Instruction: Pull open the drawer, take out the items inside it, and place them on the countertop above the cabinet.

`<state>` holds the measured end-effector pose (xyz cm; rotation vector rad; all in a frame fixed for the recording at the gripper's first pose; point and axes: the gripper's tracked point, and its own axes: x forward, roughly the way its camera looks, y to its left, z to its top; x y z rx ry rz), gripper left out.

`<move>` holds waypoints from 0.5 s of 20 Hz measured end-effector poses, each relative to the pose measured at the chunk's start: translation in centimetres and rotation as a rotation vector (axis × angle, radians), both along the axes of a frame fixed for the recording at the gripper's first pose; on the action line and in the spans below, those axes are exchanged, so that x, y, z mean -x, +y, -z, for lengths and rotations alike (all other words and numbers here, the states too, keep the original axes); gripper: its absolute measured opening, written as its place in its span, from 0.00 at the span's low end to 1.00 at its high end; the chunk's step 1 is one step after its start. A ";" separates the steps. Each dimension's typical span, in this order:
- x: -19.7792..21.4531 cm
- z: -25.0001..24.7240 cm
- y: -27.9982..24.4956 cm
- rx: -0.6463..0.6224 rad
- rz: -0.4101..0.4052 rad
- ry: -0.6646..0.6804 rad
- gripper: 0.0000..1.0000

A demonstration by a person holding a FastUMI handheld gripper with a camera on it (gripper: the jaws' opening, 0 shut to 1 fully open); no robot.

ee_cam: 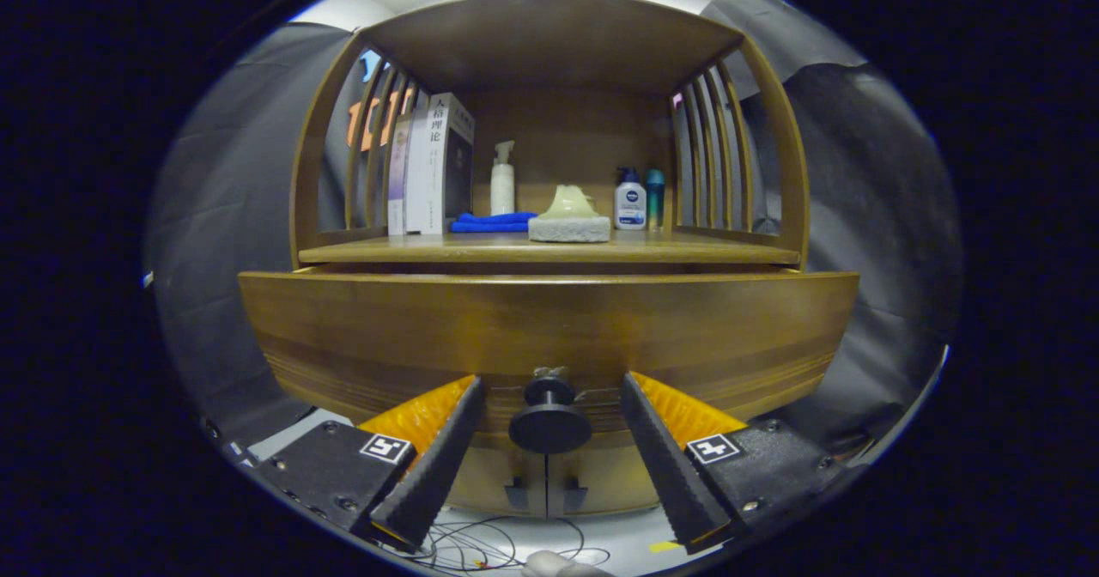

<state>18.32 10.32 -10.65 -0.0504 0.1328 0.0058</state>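
Your gripper [549, 440] sits low in the frame with its jaws wide apart, one finger at lower left and the other at lower right. The black knob [549, 422] of the drawer [549, 328] stands between them, centred in the gap and touching neither finger. You have nothing clamped.

The drawer front spans the middle of the frame as a broad wooden band. Its top edge stands a little forward of the tabletop [549, 251] above it, so it looks slightly pulled out, but you cannot see inside it and its contents are hidden.

On the tabletop, in the upper middle of the frame, a row of things stands under a wooden canopy with slatted sides. At upper left, a few books [434, 165] stand upright against the slats. Just right of them a blue cloth [491, 221] lies flat, with a white pump bottle [502, 180] standing behind it. At centre, a pale green lump [567, 203] rests on a grey sponge [568, 229]. To its right a white bottle with a blue cap [629, 201] stands just beside a teal bottle [655, 197], both close to the right slats.

At the bottom of the frame, below the knob, thin wires [489, 547] lie loose on a light surface, and something small and pale [554, 565] shows at the very bottom centre; you cannot tell what it is.
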 end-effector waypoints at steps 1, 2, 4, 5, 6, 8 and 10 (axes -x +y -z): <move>-0.5 0.0 0.0 -0.002 0.000 -0.002 1.00; -1.0 -0.1 0.1 -0.002 -0.001 -0.006 1.00; -1.8 -0.1 0.1 -0.001 -0.002 -0.008 1.00; -2.2 -0.1 0.1 -0.003 -0.002 -0.008 1.00; -2.7 -0.2 0.1 -0.008 -0.002 -0.006 1.00; -3.5 -0.2 0.2 -0.014 -0.002 -0.007 1.00; -4.2 -0.2 0.3 -0.019 -0.003 -0.008 1.00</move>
